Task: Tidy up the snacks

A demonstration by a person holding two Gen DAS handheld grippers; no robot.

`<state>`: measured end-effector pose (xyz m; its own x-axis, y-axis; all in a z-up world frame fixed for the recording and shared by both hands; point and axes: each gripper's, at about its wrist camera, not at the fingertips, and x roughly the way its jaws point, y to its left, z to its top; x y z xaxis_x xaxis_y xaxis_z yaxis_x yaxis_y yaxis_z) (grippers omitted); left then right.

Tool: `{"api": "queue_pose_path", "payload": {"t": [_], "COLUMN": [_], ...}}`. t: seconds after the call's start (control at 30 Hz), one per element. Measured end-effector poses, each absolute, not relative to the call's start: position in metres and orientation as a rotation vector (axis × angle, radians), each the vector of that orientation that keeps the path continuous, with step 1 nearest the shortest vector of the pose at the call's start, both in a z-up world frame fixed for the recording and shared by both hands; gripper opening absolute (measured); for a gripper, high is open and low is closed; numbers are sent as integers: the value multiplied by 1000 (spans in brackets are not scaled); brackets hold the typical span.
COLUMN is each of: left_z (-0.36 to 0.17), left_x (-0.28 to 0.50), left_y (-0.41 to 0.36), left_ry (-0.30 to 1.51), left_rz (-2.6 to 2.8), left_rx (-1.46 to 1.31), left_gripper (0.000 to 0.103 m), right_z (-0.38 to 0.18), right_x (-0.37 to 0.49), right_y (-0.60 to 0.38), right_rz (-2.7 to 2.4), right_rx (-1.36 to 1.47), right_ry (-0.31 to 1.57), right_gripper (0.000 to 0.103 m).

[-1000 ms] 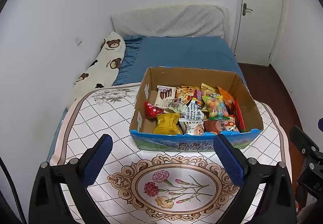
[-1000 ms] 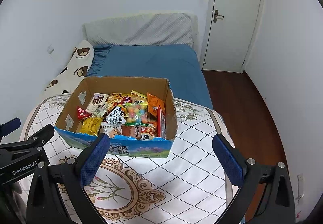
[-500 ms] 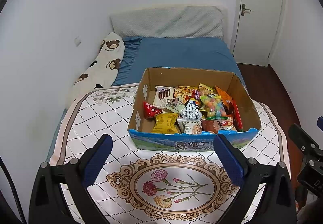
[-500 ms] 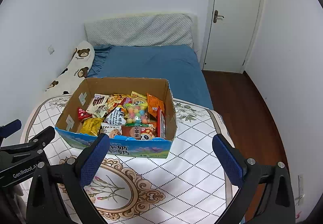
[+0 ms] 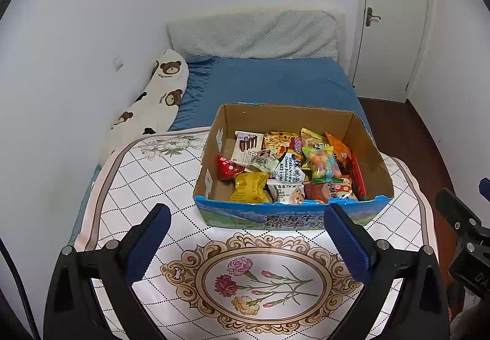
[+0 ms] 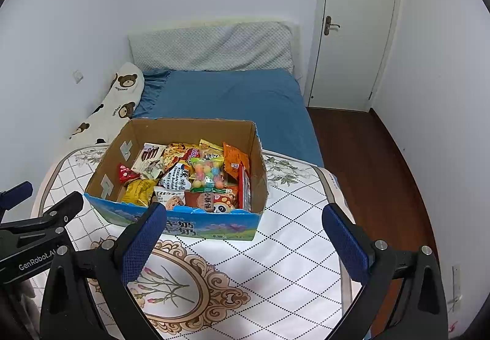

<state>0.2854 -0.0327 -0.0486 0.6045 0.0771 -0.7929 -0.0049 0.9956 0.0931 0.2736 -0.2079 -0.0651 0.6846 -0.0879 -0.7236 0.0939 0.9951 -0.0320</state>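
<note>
While both grippers' fingers (image 5: 346,240) (image 6: 343,243) stay wide and empty, the snack box (image 5: 288,217) sits slightly farther off than before.

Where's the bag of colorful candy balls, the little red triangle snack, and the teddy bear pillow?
Candy ball bag (image 6: 207,172), right wrist view, middle of the clear pouch.
Red triangle snack (image 5: 228,168), left wrist view, center of the wrapper.
Teddy bear pillow (image 5: 162,85), left wrist view, upper part of the fabric.

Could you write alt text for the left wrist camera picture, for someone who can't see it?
An open brown cardboard box full of colourful snack packets sits on a white floral tablecloth. The left gripper, blue-padded fingers wide apart and empty, hovers before it; a blue bed lies behind.
</note>
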Motion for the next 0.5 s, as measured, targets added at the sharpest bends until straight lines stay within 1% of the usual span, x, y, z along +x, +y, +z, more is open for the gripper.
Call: {"api": "queue_pose_path", "payload": {"t": [0.5], "left_z": [-47], "left_x": [285], "left_y": [-34], "left_ry": [920], "left_rz": [46], "left_rx": [82], "left_gripper": [103], "right_z": [-62], "right_x": [273], "right_y": [-211], "right_rz": [-99], "right_rx": [9], "right_ry": [813], "right_gripper": [103]}}
